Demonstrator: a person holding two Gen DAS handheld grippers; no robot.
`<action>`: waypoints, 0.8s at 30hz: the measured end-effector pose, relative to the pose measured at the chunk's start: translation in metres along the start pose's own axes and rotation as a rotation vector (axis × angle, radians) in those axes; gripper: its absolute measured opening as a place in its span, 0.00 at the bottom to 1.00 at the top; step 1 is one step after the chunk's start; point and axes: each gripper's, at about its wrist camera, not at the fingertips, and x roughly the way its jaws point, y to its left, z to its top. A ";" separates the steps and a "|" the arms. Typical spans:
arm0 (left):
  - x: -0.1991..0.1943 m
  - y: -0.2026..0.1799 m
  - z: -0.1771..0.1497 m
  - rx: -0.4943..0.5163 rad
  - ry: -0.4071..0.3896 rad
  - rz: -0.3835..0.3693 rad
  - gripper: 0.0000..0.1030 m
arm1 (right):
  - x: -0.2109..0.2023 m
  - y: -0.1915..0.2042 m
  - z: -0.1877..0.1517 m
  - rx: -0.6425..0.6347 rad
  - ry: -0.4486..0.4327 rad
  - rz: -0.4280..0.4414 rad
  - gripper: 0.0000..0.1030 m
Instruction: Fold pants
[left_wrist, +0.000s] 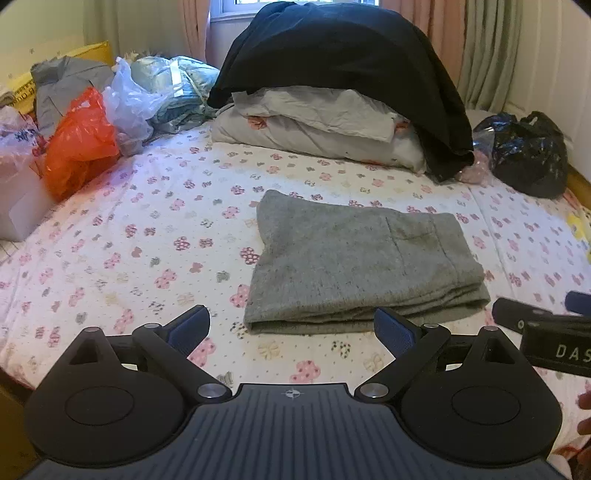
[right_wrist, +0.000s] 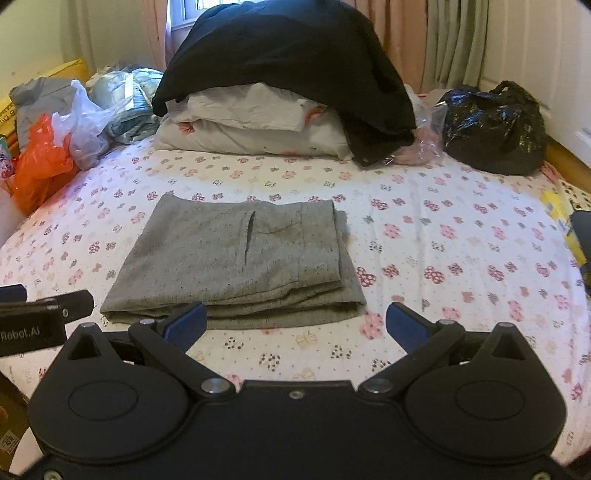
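grey speckled pants lying folded in layered rectangle on floral bedsheet, pocket slit showing; left gripper and right gripper hovering near, fingers spread, holding nothing.

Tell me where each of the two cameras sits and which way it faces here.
Left wrist: on the left gripper, looking forward across the bed at the folded grey pants; open fingers below, right gripper at the right edge.
Right wrist: on the right gripper, same heading; left gripper at the left edge.
Shared: pants, bedsheet, black garment pile.
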 end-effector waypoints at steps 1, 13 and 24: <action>-0.003 0.000 0.000 -0.001 -0.003 -0.002 0.94 | -0.004 0.001 0.000 0.000 -0.007 0.004 1.00; -0.023 -0.002 0.003 -0.009 -0.016 -0.024 0.94 | -0.024 0.012 -0.001 -0.013 -0.015 -0.002 1.00; -0.028 -0.005 0.003 -0.004 -0.022 -0.022 0.94 | -0.029 0.010 -0.002 -0.002 -0.004 -0.020 1.00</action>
